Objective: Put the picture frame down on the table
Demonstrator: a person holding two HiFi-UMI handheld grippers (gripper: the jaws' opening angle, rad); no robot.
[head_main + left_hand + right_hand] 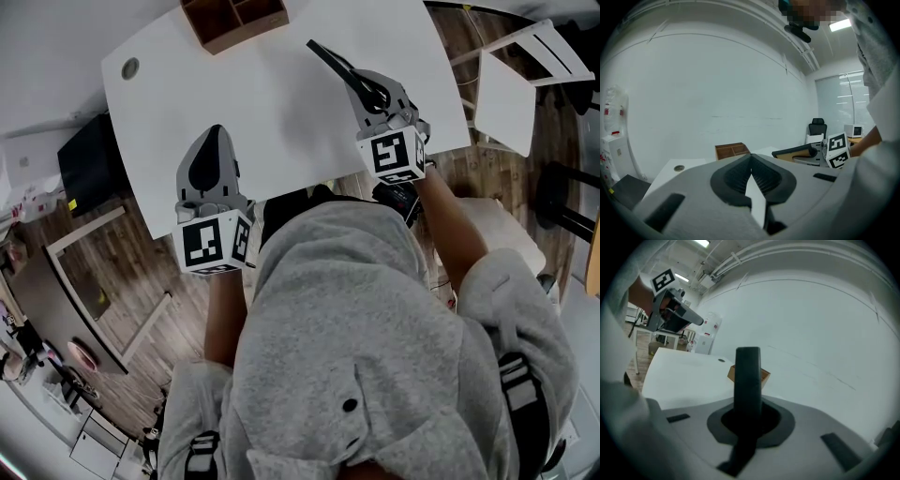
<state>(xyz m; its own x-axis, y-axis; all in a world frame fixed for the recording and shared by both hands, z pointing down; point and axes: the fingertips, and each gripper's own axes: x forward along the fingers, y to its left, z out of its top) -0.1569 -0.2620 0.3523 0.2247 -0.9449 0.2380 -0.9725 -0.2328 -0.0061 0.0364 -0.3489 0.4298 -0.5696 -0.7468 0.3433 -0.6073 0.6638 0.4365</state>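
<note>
The right hand-held gripper [373, 92] is clamped on the picture frame [336, 64]. In the right gripper view the frame shows edge-on as a dark slab standing up between the closed jaws. From overhead it sticks out ahead of the jaws as a thin dark bar, angled up and to the left over the white counter [272, 122]. The left gripper view shows it near level with a dark rim and a tan inner face. It is not lying down yet. I can't tell whether its far tip touches the top.

The left hand-held gripper [212, 141] is near the front edge of the counter, jaws together with nothing between them. It is well apart from the frame. A wooden box [234, 19] sits at the far edge, clear of where the frame points.

Handling, my guess:
- **Build:** the frame looks stiff, flat and light, and it holds straight from a grip at one end.
- **Pane:** a glass pane is likely but not visible, so treat it as fragile and don't drop it.
- **Surface:** the rim looks smooth and could slip or swing in a narrow pinch.
- **Grip:** the best hold is on the rim border, as now, not on the face.
- **Putting it down:** lower it until the far edge touches, lay it flat, then let go.
</note>
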